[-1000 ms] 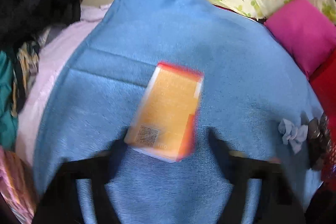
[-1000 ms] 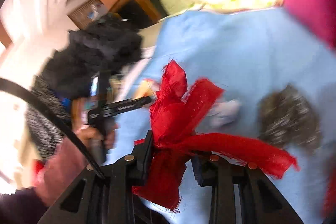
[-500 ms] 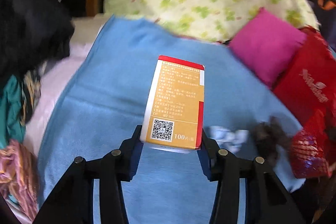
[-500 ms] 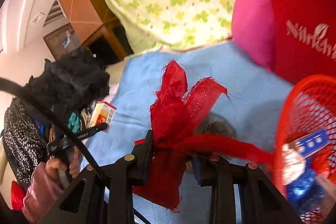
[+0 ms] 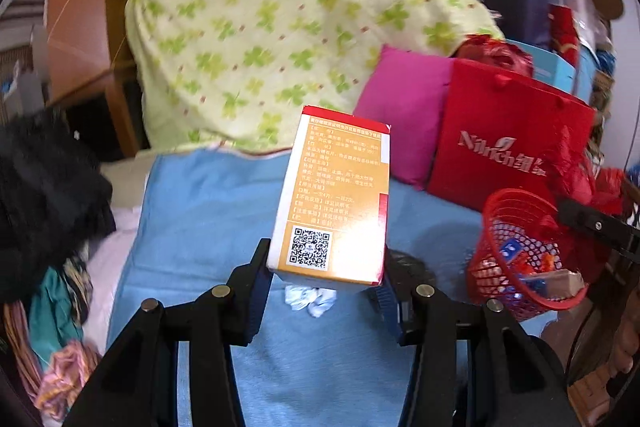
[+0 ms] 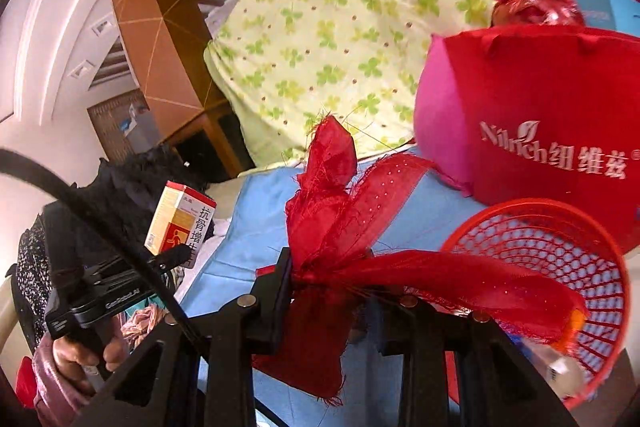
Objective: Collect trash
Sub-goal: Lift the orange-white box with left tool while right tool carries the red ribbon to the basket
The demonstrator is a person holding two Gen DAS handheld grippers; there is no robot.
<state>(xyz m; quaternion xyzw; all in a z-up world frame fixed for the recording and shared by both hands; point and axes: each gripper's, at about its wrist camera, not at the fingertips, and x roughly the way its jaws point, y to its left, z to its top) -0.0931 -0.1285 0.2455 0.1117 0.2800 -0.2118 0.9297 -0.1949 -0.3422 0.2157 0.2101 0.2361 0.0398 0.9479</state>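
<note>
A rectangular orange cardboard box (image 5: 334,203) with a printed code is clamped upright in the left gripper (image 5: 326,269) above the blue terry towel (image 5: 208,211). The right gripper (image 6: 332,287) pinches frayed red ribbon cloth (image 6: 340,211) beside a round red plastic mesh basket (image 6: 560,251) holding scraps.

Left gripper (image 5: 326,279) clamped on box (image 5: 334,199), tilted downward. Right gripper (image 6: 332,287) pinched tight on red cloth (image 6: 344,223). Hand (image 6: 76,355) gripping left handle.

Blue blanket (image 5: 208,211) lies open leftward; red basket (image 5: 520,251), red bag (image 5: 508,147), seemingly crowd the right
</note>
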